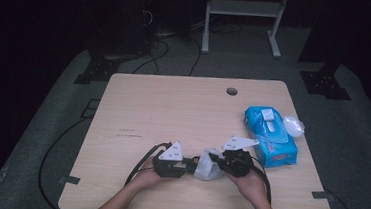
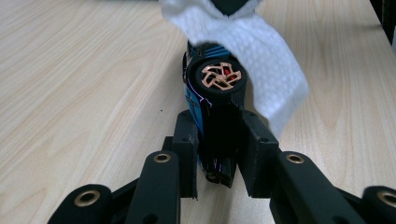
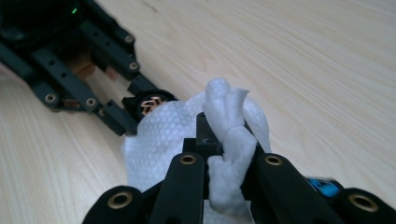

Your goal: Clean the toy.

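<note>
On the left, my left gripper (image 1: 184, 165) sits low on the wooden table (image 1: 173, 108), its jaws clamped on a small toy car (image 2: 215, 105), black and blue with a copper-spoked wheel facing its camera; the car points toward the other hand. Moving right, the white wipe (image 1: 207, 167) hangs between the two tools, one flap draped just over the car's far end in the left gripper view. My right gripper (image 1: 215, 158) pinches a bunched fold of that wipe (image 3: 229, 140) tightly. Farther right, the blue pack of wipes (image 1: 270, 136) rests near the table's edge, well apart. I judge this as the wiping step, car held steady, cloth arriving. Next I need to press the wipe onto the body and rub along it without tugging the car loose.
</note>
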Motion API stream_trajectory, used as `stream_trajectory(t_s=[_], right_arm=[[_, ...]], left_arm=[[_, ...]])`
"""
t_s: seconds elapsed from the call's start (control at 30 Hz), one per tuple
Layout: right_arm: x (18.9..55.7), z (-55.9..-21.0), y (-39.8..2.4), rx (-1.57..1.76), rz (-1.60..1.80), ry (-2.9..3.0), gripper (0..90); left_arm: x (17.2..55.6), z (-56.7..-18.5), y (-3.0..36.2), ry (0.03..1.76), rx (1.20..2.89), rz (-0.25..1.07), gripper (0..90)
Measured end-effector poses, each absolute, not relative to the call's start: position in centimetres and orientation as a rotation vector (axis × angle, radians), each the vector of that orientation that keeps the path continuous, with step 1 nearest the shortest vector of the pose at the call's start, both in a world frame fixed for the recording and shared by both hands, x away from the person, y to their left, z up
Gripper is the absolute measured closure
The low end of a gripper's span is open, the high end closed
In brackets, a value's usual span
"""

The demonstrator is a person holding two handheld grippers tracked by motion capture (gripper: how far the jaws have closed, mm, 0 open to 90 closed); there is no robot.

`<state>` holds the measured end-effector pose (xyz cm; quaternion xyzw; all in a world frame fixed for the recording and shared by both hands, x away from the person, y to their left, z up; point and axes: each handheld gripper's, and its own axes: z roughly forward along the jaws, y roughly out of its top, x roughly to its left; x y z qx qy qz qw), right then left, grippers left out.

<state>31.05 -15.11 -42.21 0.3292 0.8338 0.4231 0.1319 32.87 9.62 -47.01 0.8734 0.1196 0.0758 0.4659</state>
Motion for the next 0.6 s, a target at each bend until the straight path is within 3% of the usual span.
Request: stream_trajectory(t_s=[0.3,0.6], right_arm=[[30.5,-42.4,-11.6,0.831,1.267,2.443,84.7],[31.0,-42.7,-13.4,0.909,1.243,2.396,84.8]], left_arm=[[33.1,-47.1,10.0,0.292,2.132,0.166,70.5],[33.2,-47.0,10.1,0.285,2.142,0.172,70.7]])
